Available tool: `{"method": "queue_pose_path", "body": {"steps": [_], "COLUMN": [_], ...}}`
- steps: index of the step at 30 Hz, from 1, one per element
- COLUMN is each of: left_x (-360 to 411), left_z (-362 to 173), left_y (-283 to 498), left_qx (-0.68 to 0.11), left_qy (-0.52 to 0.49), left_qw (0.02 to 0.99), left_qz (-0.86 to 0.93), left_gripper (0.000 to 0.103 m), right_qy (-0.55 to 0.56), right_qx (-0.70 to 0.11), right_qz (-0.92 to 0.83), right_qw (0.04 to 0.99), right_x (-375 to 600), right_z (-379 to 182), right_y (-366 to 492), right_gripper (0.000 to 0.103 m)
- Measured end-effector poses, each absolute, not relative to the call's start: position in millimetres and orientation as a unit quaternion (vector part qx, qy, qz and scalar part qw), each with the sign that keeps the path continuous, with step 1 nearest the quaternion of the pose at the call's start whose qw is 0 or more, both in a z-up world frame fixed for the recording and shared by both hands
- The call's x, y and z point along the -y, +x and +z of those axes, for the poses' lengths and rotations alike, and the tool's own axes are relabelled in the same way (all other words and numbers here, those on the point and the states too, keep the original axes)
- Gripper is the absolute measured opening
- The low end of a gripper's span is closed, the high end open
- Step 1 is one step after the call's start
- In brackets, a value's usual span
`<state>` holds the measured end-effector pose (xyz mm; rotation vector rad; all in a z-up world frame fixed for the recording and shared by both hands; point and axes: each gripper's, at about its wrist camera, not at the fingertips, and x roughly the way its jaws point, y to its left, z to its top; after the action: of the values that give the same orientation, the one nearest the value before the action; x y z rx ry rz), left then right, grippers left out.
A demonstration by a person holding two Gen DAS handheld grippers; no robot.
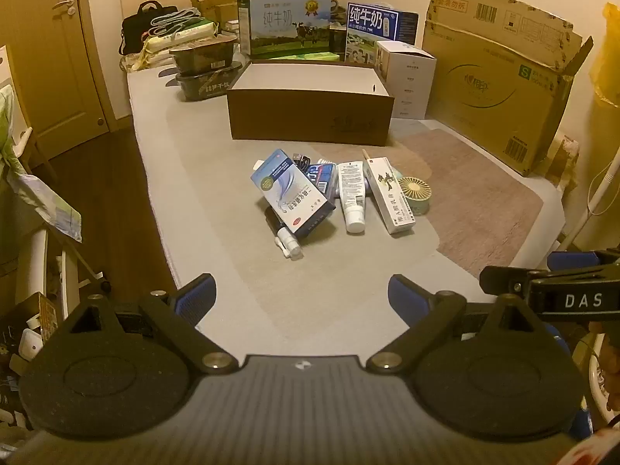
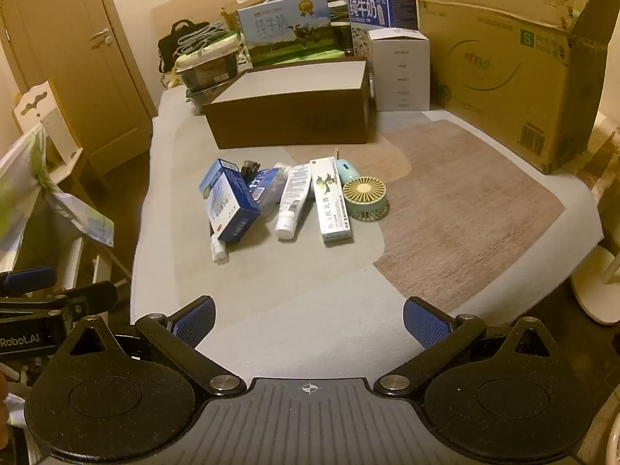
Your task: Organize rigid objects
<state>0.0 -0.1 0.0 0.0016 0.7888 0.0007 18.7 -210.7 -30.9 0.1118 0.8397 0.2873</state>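
Observation:
A pile of small items lies on the bed mat: a blue medicine box [image 1: 291,193] [image 2: 229,202], a white spray bottle [image 1: 288,242] [image 2: 217,248] under it, a white tube [image 1: 352,195] [image 2: 292,201], a long white carton [image 1: 389,193] [image 2: 331,199] and a small green fan [image 1: 414,194] [image 2: 366,198]. An open brown box [image 1: 310,114] [image 2: 288,116] stands behind them. My left gripper [image 1: 300,298] and right gripper [image 2: 308,319] are both open and empty, hovering well short of the pile.
Milk cartons [image 1: 285,25], a white box [image 1: 407,77], dark trays [image 1: 203,66] and a large cardboard carton [image 1: 492,89] [image 2: 503,73] line the back and right. The bed's left edge drops to a wooden floor [image 1: 104,209]. A drying rack [image 2: 42,193] stands at left.

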Motion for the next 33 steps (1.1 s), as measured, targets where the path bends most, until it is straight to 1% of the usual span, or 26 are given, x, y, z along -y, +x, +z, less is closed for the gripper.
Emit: {"method": "queue_pose_path", "body": {"steps": [33], "left_x": [0.4], "left_z": [-0.2], "left_y": [0.3], "left_qx": [-0.386], "left_qy": [0.001], "left_qw": [0.922], "left_qz": [0.0], "left_gripper": [0.095], "right_qy": [0.053], "right_qx": [-0.405], "right_qz": [0.139], "right_qw": [0.902], "right_x": [209.8], "right_z": [-28.1], "right_y": [21.2], "right_gripper": [0.103]}}
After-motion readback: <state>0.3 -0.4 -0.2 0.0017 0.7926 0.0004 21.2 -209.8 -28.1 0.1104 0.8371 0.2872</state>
